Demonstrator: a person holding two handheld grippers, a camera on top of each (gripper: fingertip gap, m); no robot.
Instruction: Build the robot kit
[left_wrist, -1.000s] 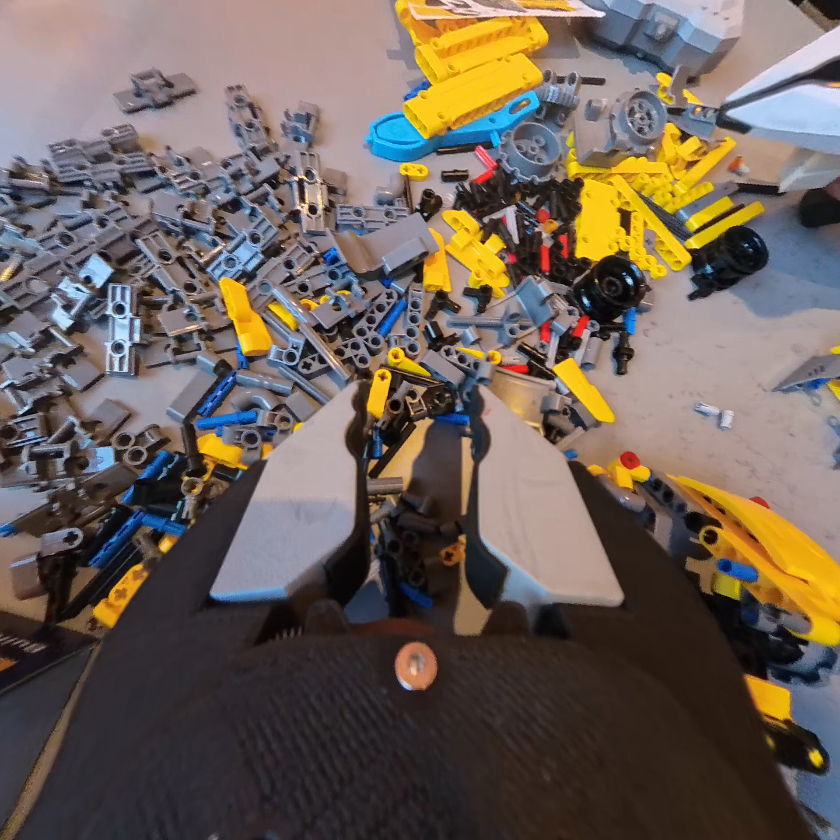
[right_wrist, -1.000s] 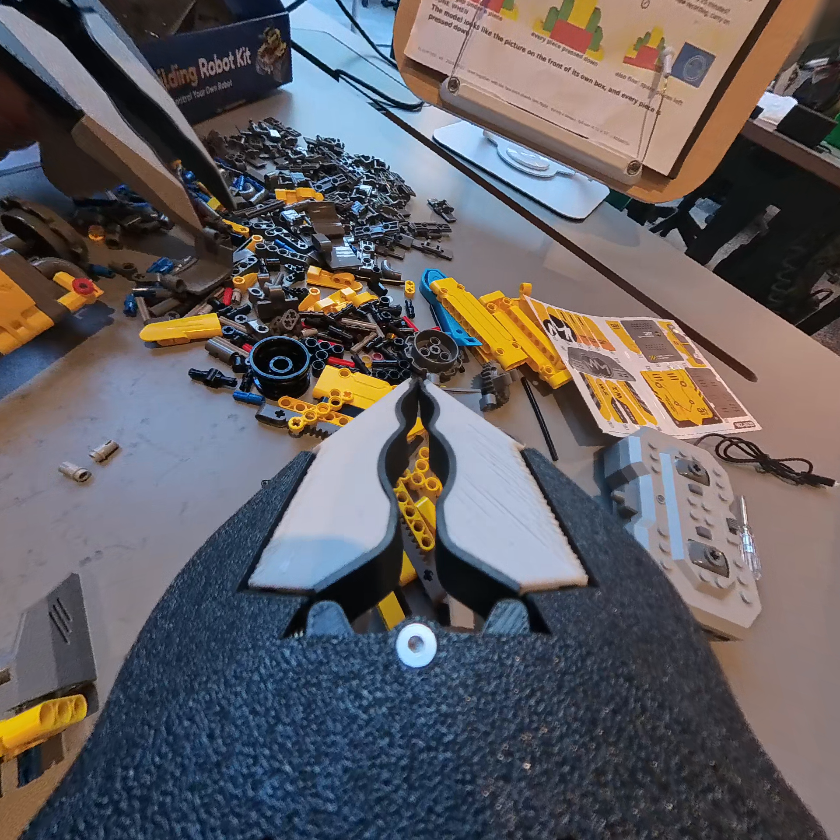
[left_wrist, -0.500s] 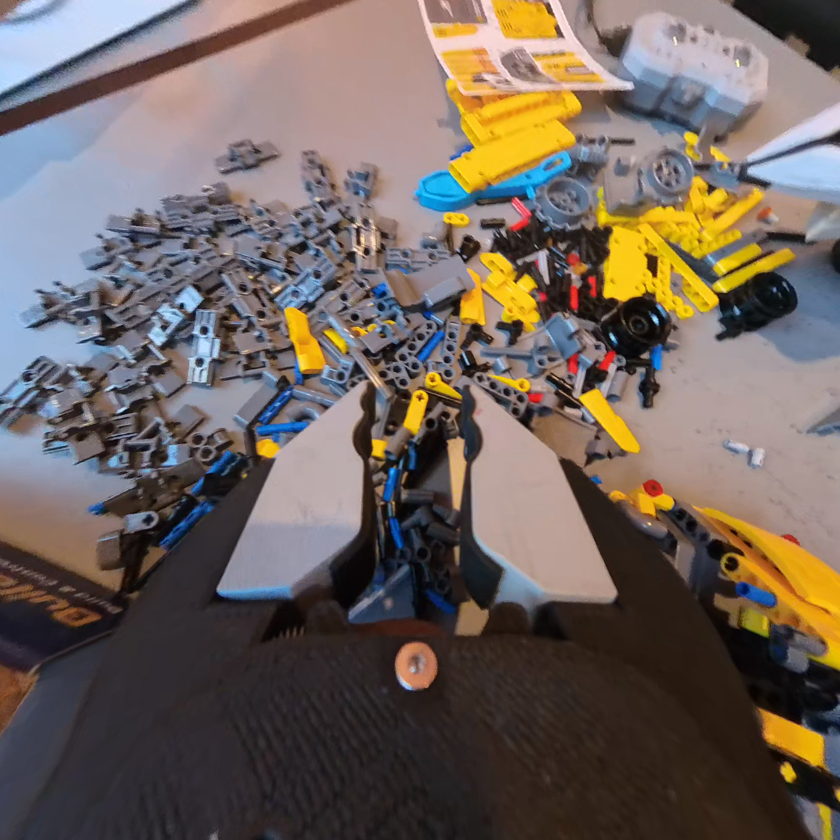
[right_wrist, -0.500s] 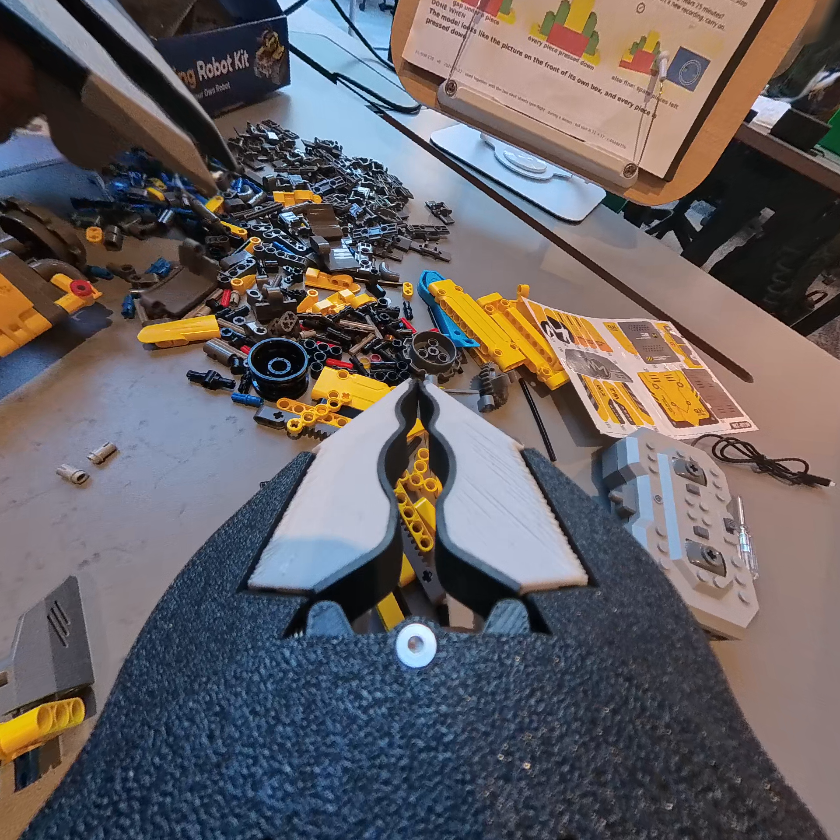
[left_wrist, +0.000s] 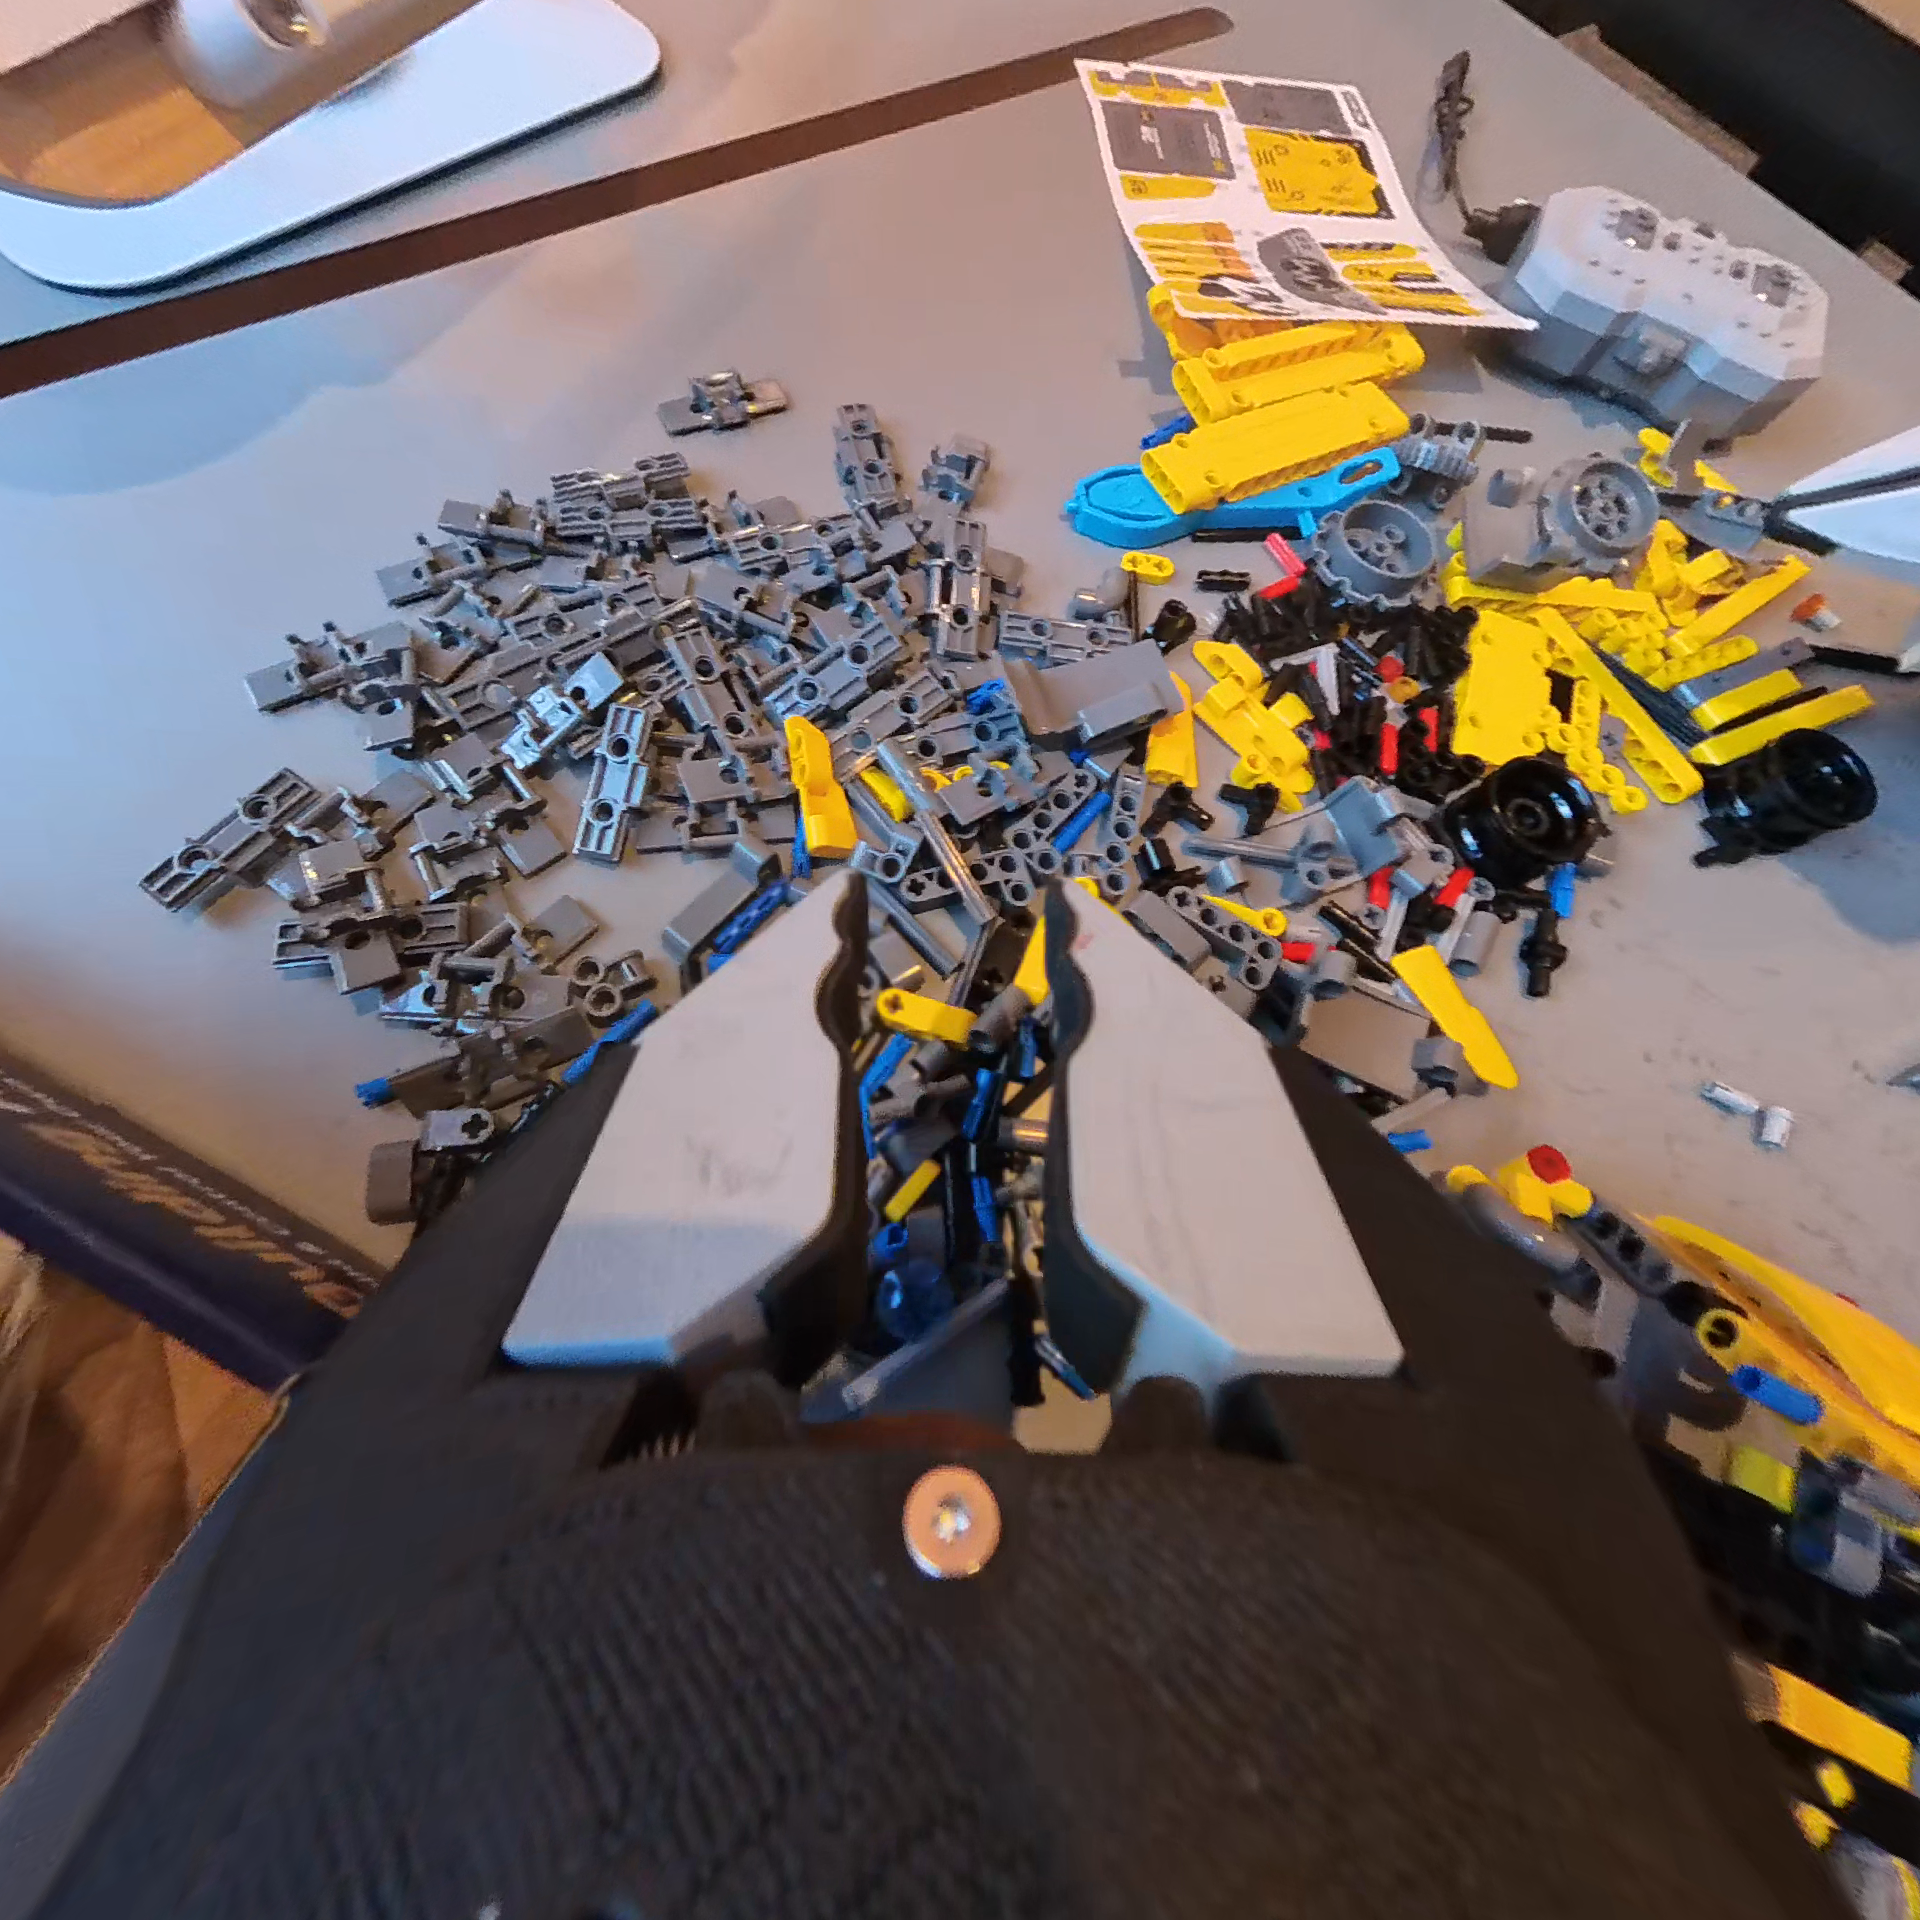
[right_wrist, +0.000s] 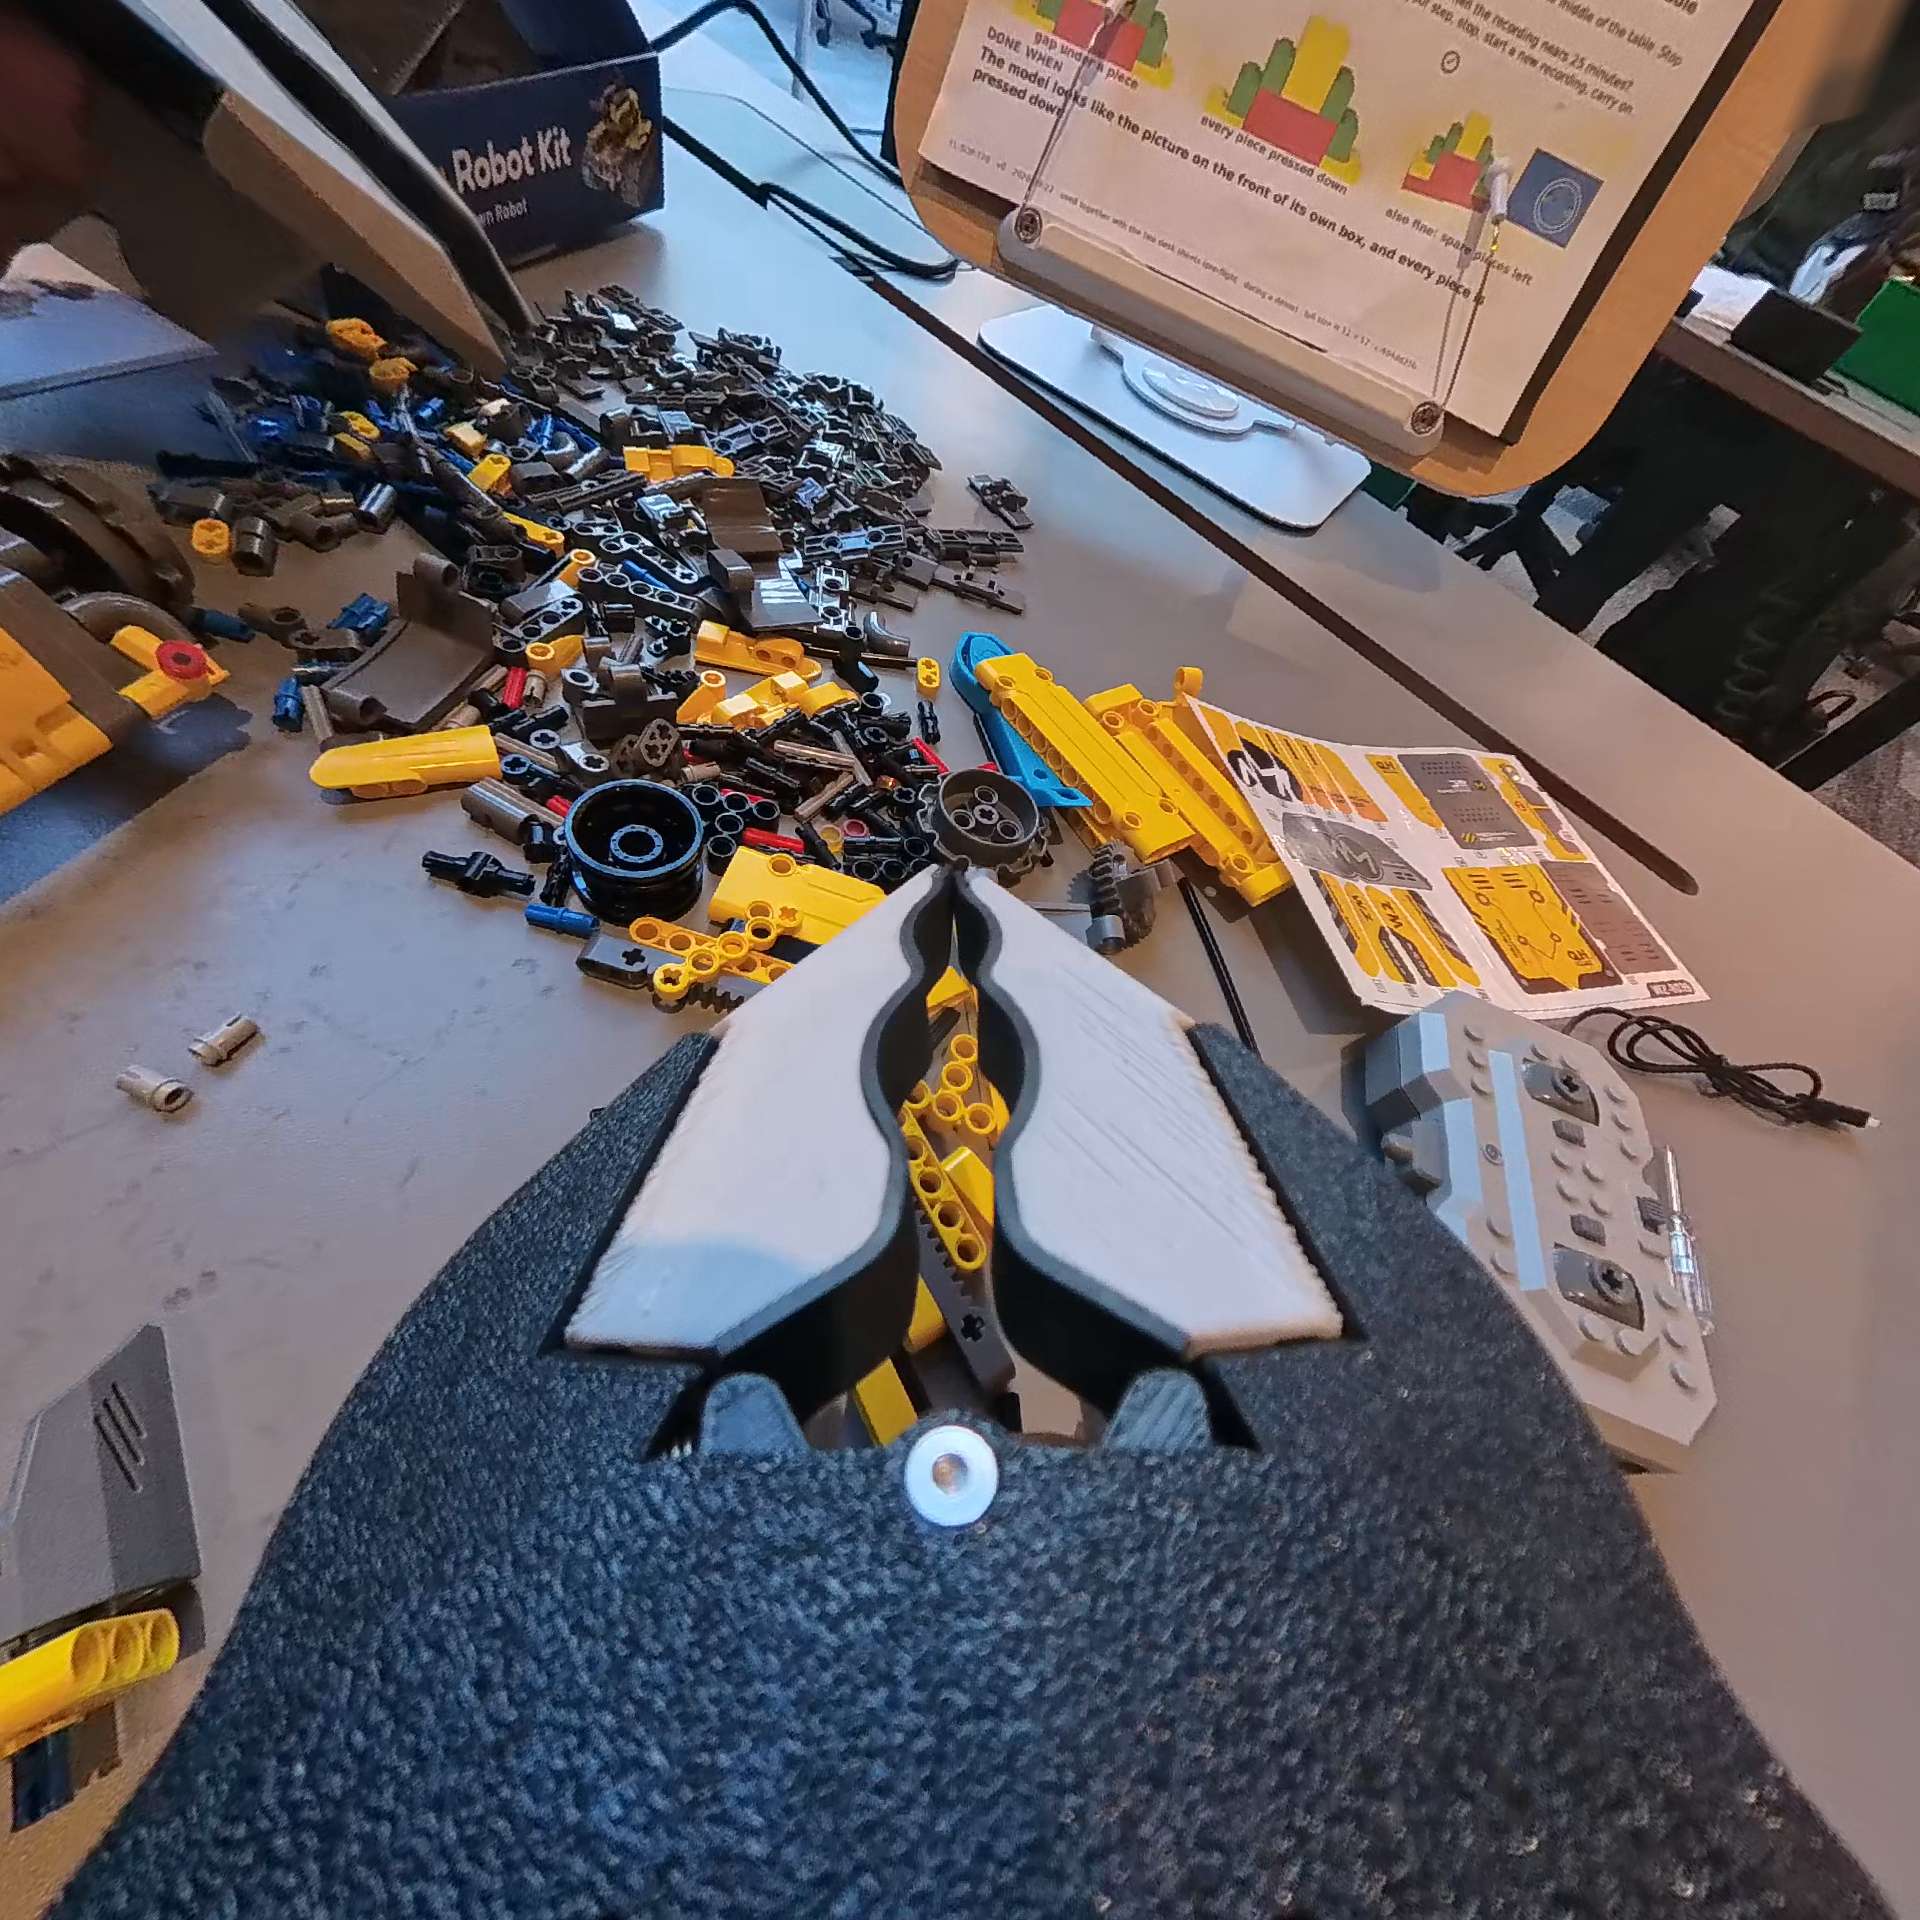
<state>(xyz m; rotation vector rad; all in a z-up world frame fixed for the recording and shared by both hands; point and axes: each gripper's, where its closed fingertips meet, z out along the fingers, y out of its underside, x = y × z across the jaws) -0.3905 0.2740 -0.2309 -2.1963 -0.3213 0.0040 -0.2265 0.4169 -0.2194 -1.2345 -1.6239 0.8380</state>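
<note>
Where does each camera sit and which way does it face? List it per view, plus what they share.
Left wrist view: on the left gripper, looking down its open fingers at the grey pieces.
Right wrist view: on the right gripper, looking along its shut fingers over the yellow pieces toward a stand.
Shared: sticker sheet, black wheel.

Bare table (right_wrist: 343, 1101) left of right gripper (right_wrist: 956, 883), only two small grey pins (right_wrist: 187, 1060) on it. Ahead: dense pile of bricks (right_wrist: 665, 644), black wheel (right_wrist: 634, 831). Right side blocked by grey battery box (right_wrist: 1538, 1184), sticker sheet (right_wrist: 1455, 852). Tablet stand (right_wrist: 1174, 405) bounds far edge.
</note>
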